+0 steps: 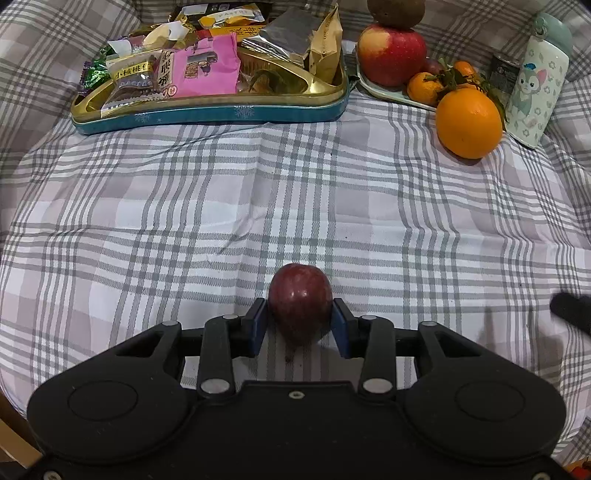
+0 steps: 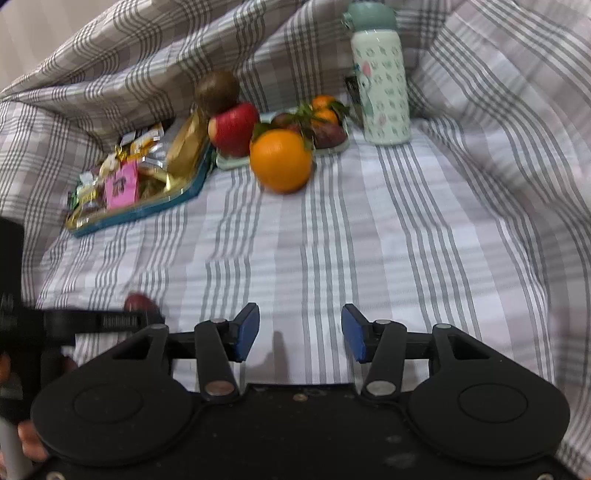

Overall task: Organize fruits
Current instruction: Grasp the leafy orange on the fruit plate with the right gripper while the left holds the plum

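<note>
My left gripper (image 1: 300, 320) is shut on a small dark red plum (image 1: 300, 301), held just above the plaid cloth. The plum also shows in the right wrist view (image 2: 139, 302), at the left beside the left gripper's body. My right gripper (image 2: 300, 331) is open and empty over the cloth. A pale green fruit plate (image 1: 384, 92) at the far right holds a red apple (image 1: 391, 51) with a brown kiwi (image 1: 397, 11) on top, mandarins (image 1: 424, 88) and dark plums (image 2: 328, 133). A large orange (image 1: 468, 123) lies on the cloth in front of the plate (image 2: 236, 161).
A teal and gold tin (image 1: 207, 110) full of snack packets stands at the far left. A white and green bottle (image 1: 537, 85) stands to the right of the plate, with a dark can (image 1: 503, 70) behind. The plaid cloth (image 1: 258, 206) rises in folds at the back and right.
</note>
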A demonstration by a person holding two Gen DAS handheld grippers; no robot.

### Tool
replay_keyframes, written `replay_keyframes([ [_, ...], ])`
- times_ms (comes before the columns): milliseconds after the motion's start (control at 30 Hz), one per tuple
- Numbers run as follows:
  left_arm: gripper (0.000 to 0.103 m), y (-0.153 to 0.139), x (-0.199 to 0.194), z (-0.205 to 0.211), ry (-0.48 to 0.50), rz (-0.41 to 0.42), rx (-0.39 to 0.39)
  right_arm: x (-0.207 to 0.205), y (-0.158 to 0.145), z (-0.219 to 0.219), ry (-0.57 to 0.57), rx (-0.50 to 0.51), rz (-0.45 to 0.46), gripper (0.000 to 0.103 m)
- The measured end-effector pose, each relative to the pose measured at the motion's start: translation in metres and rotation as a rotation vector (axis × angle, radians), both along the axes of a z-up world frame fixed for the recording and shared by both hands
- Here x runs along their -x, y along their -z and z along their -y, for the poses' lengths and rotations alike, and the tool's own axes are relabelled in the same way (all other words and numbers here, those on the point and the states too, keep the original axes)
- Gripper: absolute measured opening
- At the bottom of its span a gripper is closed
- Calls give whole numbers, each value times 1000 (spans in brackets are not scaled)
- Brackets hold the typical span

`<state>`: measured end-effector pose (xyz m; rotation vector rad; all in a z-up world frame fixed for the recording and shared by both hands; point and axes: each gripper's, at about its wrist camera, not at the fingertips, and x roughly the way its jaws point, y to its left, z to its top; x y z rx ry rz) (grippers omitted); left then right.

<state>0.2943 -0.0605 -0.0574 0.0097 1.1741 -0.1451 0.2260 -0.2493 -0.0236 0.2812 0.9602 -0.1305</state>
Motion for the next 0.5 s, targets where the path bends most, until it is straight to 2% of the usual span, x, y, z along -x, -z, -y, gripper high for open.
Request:
replay_keyframes([
  [267, 49, 0, -5, -5, -18, -20, 27, -58, -4, 1, -10, 20, 60, 55],
  [500, 49, 0, -7, -5, -12, -28, 26, -110, 2, 7, 46, -7, 86, 57],
])
